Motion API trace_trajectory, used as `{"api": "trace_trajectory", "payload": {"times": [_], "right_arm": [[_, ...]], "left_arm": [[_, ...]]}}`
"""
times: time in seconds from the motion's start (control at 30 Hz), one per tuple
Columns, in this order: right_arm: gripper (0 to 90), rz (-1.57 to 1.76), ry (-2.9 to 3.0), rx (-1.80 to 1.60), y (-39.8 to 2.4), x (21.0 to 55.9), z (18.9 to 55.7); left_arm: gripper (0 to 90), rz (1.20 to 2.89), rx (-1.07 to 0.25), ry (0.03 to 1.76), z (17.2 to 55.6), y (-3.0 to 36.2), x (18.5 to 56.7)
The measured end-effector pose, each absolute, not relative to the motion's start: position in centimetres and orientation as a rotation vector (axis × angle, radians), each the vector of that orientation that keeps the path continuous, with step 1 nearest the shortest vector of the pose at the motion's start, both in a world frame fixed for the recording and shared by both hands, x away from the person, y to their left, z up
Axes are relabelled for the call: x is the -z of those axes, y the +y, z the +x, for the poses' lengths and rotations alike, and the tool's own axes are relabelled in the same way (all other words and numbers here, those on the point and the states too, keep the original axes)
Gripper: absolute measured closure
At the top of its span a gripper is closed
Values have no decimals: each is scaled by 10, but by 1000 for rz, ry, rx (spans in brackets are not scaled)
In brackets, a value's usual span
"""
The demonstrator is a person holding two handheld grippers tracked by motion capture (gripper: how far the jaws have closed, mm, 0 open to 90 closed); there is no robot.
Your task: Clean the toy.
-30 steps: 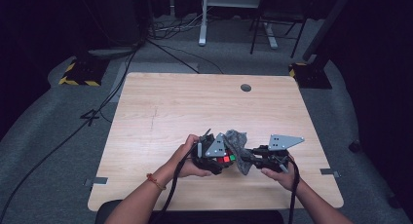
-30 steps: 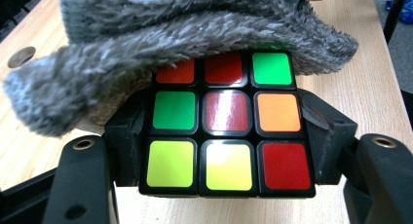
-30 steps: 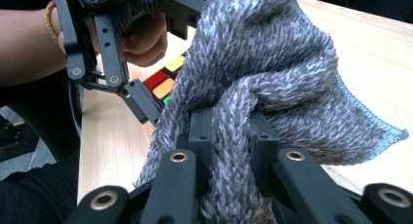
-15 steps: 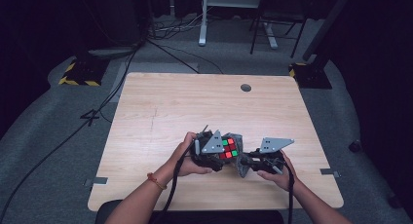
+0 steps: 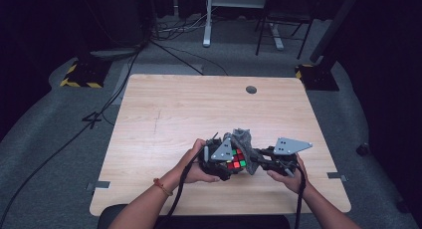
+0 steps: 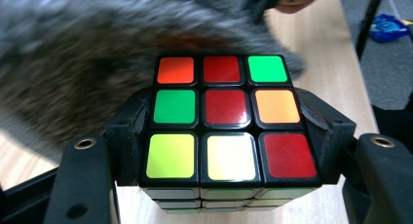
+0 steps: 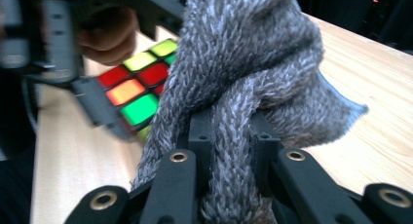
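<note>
cube and cloth being worked just inside the table's (image 5: 149, 114) near edge

left gripper (image 5: 221, 162) is pinching the puzzle cube (image 6: 226, 119) by two opposite sides, one coloured face tilting up; right gripper (image 7: 229, 136) is clamping a bunched grey cloth (image 7: 243, 63) that is lying against the cube; bare wood is stretching open beyond to the far edge, then grey floor (image 5: 59, 154) and a dark room

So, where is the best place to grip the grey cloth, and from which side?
Grip a bunched fold of the grey cloth, coming from the side away from the cube. It is soft and thick, so a gathered fold fills the claw, as the right one shows.
</note>
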State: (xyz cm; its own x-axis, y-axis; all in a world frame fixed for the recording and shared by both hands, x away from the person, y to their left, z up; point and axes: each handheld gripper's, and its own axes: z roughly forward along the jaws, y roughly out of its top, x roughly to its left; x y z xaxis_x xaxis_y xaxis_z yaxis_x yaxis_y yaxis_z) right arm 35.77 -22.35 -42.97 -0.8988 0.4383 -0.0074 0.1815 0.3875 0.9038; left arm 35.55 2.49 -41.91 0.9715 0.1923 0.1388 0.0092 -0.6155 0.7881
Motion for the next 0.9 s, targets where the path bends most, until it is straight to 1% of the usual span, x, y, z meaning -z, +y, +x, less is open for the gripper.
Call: {"api": "trace_trajectory", "payload": {"times": [0.13,0.2,0.43,0.53,0.7,0.83,0.9], "right_arm": [[770,584,2456,-1454,-221,439,363],[770,579,2476,-1442,-219,441,362],[770,543,2526,-1466,-214,441,357],[770,518,2527,-1489,-213,438,354],[768,491,2487,-1523,-215,429,351],[767,502,2435,-1553,-220,425,350],[766,513,2427,-1555,-222,424,351]], "left_arm": [[332,2204,-276,117,351,25,413],[332,2202,-304,119,350,28,411],[331,2166,-330,175,360,43,406],[332,2156,-314,204,365,48,407],[332,2178,-323,206,363,43,410],[332,2176,-288,197,360,38,411],[332,2179,-300,181,358,35,409]]}}
